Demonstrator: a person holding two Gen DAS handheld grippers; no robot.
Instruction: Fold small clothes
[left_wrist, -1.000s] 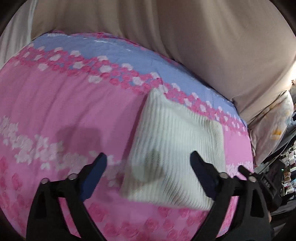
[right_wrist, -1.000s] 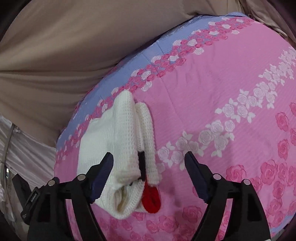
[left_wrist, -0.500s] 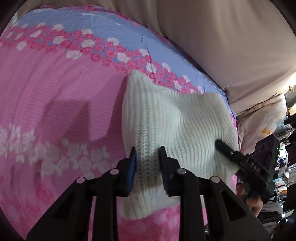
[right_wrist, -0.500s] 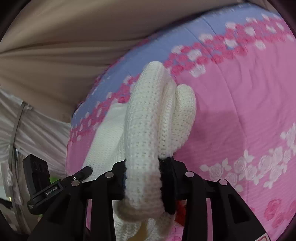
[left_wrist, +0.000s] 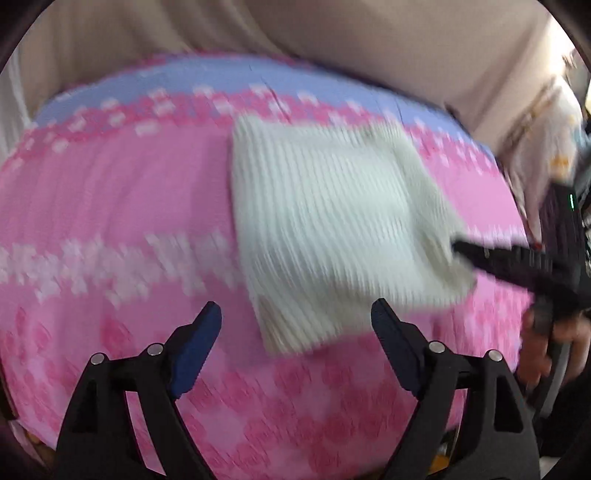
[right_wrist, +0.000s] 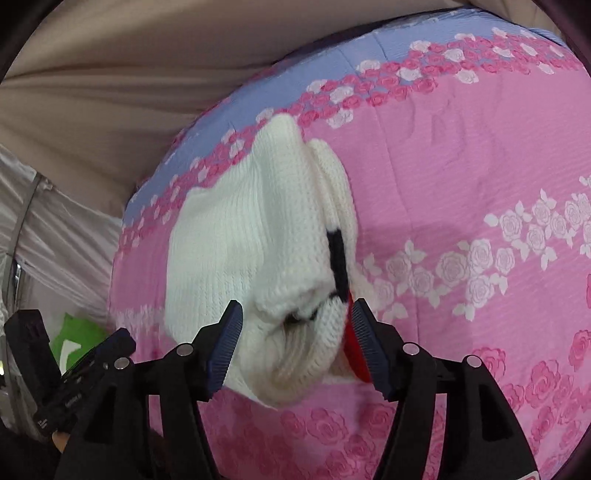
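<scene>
A folded white knit garment (left_wrist: 332, 229) lies on the pink rose-patterned bed cover (left_wrist: 110, 206). My left gripper (left_wrist: 295, 332) is open and empty, just in front of the garment's near corner. In the right wrist view the same garment (right_wrist: 251, 251) shows a black stripe and a red patch at its near end. My right gripper (right_wrist: 295, 332) is open, its fingers on either side of the garment's near end without pinching it. The right gripper also shows in the left wrist view (left_wrist: 517, 262) at the garment's right edge. The left view is blurred.
A beige curtain (right_wrist: 110, 74) hangs behind the bed. The cover's blue band with roses (left_wrist: 207, 85) runs along the far edge. A pale pillow (left_wrist: 543, 140) lies at the right. A green item (right_wrist: 77, 336) sits beside the bed at left.
Both grippers were shut on the garment half a second ago and have let go and opened. The garment now lies flat, folded, and the left gripper has drawn back.
</scene>
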